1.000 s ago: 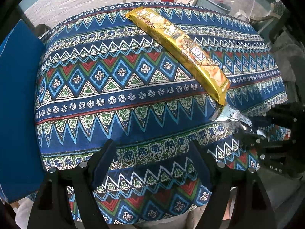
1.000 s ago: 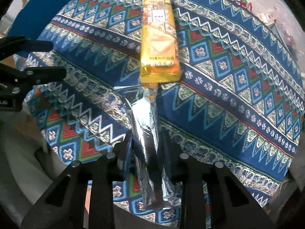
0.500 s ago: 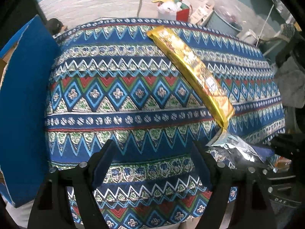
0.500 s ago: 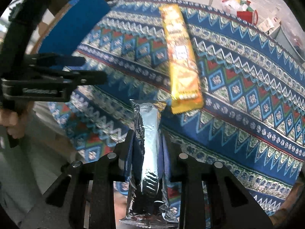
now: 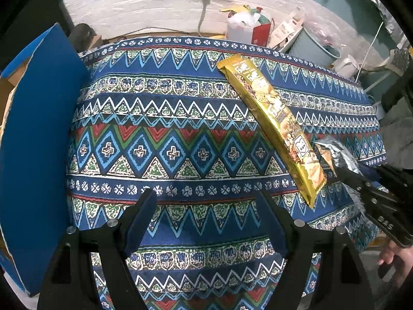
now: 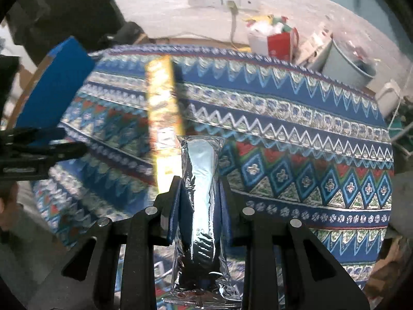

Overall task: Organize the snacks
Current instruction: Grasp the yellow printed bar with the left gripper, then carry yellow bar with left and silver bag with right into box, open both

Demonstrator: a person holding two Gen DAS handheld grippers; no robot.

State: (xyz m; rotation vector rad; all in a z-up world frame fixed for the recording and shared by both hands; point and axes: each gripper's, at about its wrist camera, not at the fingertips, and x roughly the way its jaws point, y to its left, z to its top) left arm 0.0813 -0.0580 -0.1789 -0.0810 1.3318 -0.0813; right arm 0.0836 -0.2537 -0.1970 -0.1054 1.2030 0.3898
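Silver foil snack pack (image 6: 202, 206) clamped lengthwise between the pads of the right claw (image 6: 201, 201), held clear above the patterned cloth (image 6: 296, 134). Print on the foil not legible; lower end partly cut off by the frame edge. In the left wrist view only one crinkled end of the same pack (image 5: 335, 155) visible, the rest hidden behind the dark frame of the right claw (image 5: 343, 173) at the right edge.

Gold snack pack (image 5: 273, 126) flat on the cloth-covered bench (image 5: 165, 152), lying diagonally, near end just beside the foil pack. Smeared by motion blur in the right wrist view (image 6: 164, 113); label unreadable there.

Left claw (image 5: 206, 222) wide, nothing between its blue pads, hovering over the near side of the cloth. Seen edge-on and partly cropped at left of the right wrist view (image 6: 64, 144).

Blue board (image 5: 38, 142) at the left bench edge, bottom cut off. Fingers of a hand (image 5: 395, 261) at lower right, mostly out of frame. Red-and-white bag (image 5: 247, 29) and clutter behind the bench, contents unclear.
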